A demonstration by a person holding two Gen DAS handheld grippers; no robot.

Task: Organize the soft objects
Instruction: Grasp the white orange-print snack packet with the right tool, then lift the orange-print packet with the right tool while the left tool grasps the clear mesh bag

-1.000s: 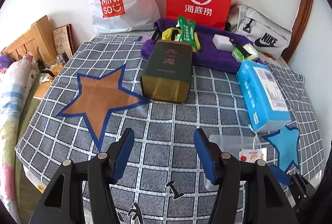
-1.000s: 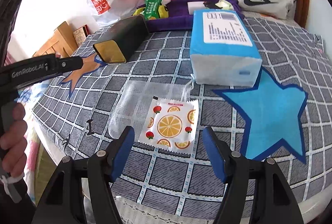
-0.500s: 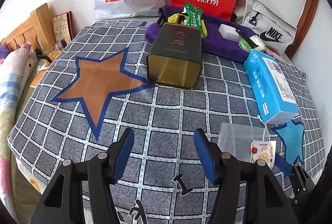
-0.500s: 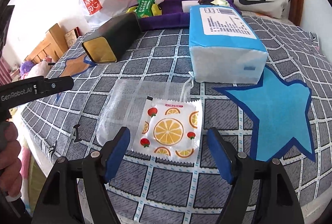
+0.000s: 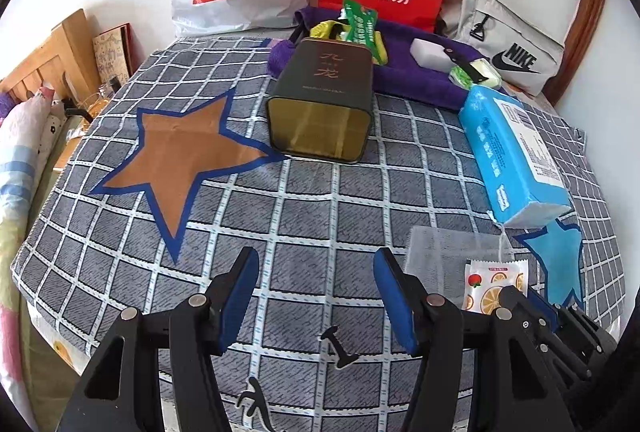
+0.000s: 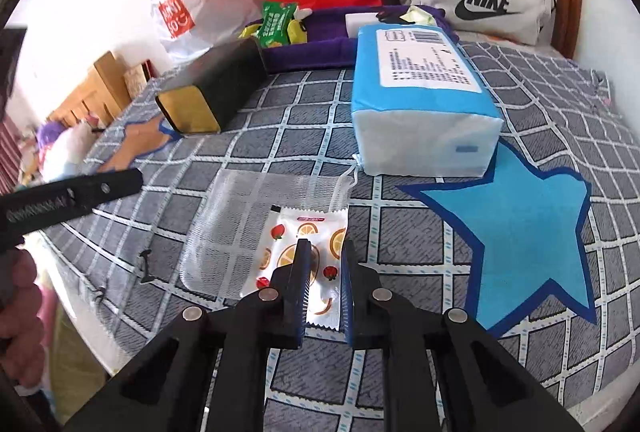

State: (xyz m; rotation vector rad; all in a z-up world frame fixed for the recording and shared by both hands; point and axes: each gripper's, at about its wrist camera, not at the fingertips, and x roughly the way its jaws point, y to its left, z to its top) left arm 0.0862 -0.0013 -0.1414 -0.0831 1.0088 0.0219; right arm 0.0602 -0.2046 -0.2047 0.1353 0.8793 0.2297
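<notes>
A broad stretch of the grey checked cloth is seen bare between the left gripper and the dark green rectangular tin; the cloth's near edge falls away just below both grippers. Two stars are counted on the cloth: one brown star patch at the left, one blue star patch at the right. The tin is laid on its side, its gold open mouth turned toward the camera; nothing can be made out inside. One sheer white mesh drawstring pouch is spread flat, and one white sachet printed with orange slices is lapped over its right part. The right gripper is narrowed around the sachet's middle, its fingers nearly together; whether the sachet is actually pinched cannot be told. The left gripper's fingers are held wide apart, grasping nothing. One blue-and-white soft tissue pack is set just behind the pouch. At the back, small packets are gathered on a purple towel.
</notes>
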